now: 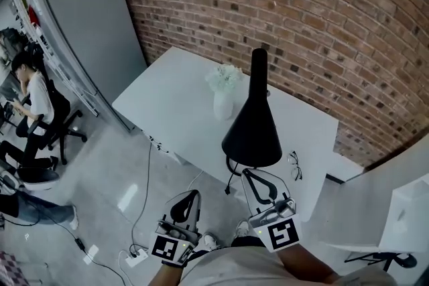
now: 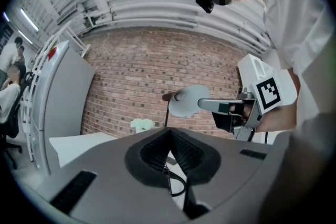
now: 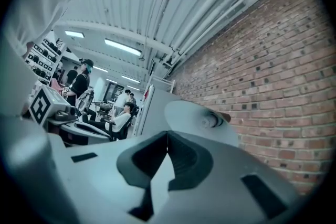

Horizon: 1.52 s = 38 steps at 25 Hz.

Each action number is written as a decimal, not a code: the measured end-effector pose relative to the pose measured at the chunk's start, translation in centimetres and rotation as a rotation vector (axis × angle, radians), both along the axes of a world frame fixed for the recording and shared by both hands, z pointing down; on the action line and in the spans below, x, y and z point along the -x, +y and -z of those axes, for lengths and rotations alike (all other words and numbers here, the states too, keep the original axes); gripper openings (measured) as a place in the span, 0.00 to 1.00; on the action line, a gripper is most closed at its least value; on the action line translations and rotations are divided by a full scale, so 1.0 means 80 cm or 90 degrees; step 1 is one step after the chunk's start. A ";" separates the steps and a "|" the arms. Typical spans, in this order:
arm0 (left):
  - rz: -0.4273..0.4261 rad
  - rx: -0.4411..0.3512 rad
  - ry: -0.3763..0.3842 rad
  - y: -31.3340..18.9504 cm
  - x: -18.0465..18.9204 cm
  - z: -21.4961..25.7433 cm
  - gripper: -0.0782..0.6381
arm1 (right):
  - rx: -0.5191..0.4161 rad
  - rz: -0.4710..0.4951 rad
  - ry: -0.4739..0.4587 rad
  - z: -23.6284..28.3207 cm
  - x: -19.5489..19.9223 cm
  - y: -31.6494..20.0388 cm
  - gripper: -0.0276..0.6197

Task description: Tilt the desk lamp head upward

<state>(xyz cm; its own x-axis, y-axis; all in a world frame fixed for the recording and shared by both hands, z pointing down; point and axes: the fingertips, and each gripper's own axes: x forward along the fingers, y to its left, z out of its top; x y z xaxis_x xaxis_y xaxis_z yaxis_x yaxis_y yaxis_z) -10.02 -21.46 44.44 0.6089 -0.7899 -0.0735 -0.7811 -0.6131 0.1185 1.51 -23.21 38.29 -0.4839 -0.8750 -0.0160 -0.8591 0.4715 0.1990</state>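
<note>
While the black desk lamp stands near the front edge of the white worktop, its cone-shaped head facing down, the right gripper sits just below the shade's rim, jaws pressed together with nothing between them. The left gripper hangs to its left, over the floor, jaws likewise closed and empty. A vase of white flowers stands behind the lamp, and glasses lie to its right.

Desk: one, centre frame.
On it: one black lamp, one white vase, one pair of glasses.
Claws: two, left and right, bottom centre.
Floor, lower left: one power strip.
People, left edge: one seated person.
</note>
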 end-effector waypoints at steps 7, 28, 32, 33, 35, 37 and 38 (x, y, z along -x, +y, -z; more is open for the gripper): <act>-0.011 0.004 -0.007 0.009 -0.016 0.001 0.11 | -0.002 0.003 -0.010 0.002 -0.011 0.009 0.07; 0.001 0.001 -0.004 0.021 -0.034 0.004 0.11 | -0.002 0.031 -0.001 -0.003 -0.019 0.024 0.07; -0.002 0.002 -0.004 0.023 -0.041 0.003 0.11 | -0.001 0.030 -0.008 -0.004 -0.024 0.026 0.07; -0.003 0.003 -0.004 0.023 -0.042 0.003 0.12 | 0.000 0.031 -0.006 -0.004 -0.024 0.026 0.07; -0.005 0.001 -0.003 0.022 -0.044 0.002 0.12 | 0.001 0.033 -0.002 -0.006 -0.024 0.027 0.07; -0.008 -0.003 -0.001 0.022 -0.047 0.001 0.12 | 0.002 0.034 -0.001 -0.007 -0.024 0.028 0.07; -0.008 -0.003 -0.001 0.022 -0.049 0.001 0.11 | 0.001 0.035 -0.002 -0.007 -0.025 0.029 0.07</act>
